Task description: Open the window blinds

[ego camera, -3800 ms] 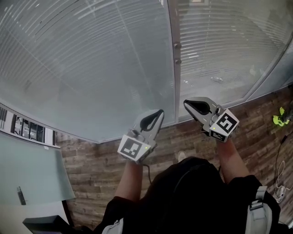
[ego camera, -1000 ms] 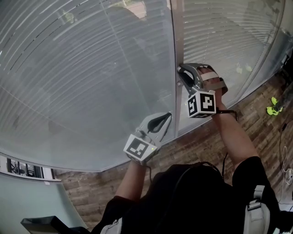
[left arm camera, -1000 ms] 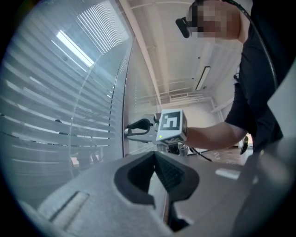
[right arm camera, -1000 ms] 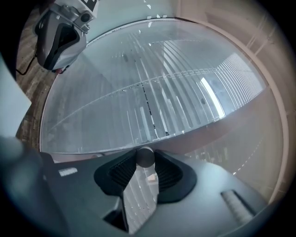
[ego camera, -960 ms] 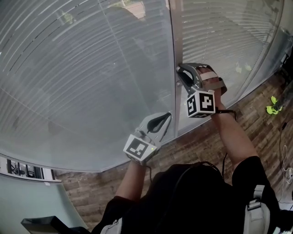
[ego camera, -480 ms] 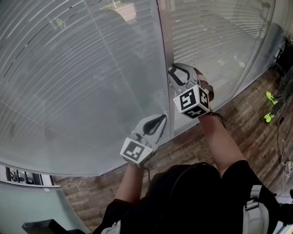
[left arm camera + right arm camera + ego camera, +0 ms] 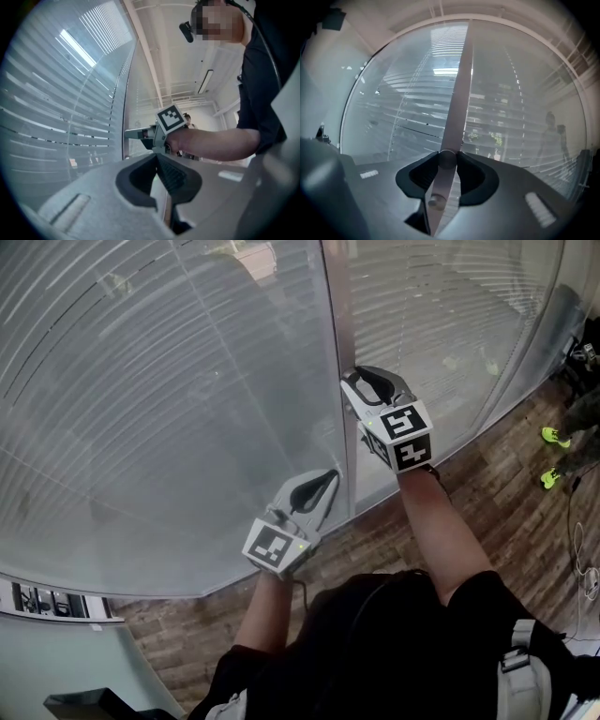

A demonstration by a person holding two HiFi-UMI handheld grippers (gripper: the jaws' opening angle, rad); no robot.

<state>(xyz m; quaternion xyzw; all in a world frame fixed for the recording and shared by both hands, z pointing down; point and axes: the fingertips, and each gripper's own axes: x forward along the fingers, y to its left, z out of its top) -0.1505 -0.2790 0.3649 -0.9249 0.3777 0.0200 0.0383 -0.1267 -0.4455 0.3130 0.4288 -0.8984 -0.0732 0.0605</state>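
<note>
The blinds (image 7: 187,381) hang behind glass panes, split by an upright metal post (image 7: 339,324). My right gripper (image 7: 353,382) points level at this post and is shut on a small round knob (image 7: 446,159) that sticks out of it, one jaw on each side. A second knob (image 7: 436,201) sits on the post nearer the camera. My left gripper (image 7: 330,478) hangs lower and to the left, close to the glass, shut with nothing between its pads (image 7: 171,176). In the left gripper view the right gripper (image 7: 140,134) reaches the post.
Wood-plank floor (image 7: 478,493) runs along the foot of the glass. Another person's green shoes (image 7: 550,435) stand at the right edge, with cables (image 7: 581,568) on the floor near them. A reflected figure (image 7: 551,126) shows in the right pane.
My right gripper has rolled about the knob while staying shut on it; its marker cube has turned round. The left gripper has kept its place.
</note>
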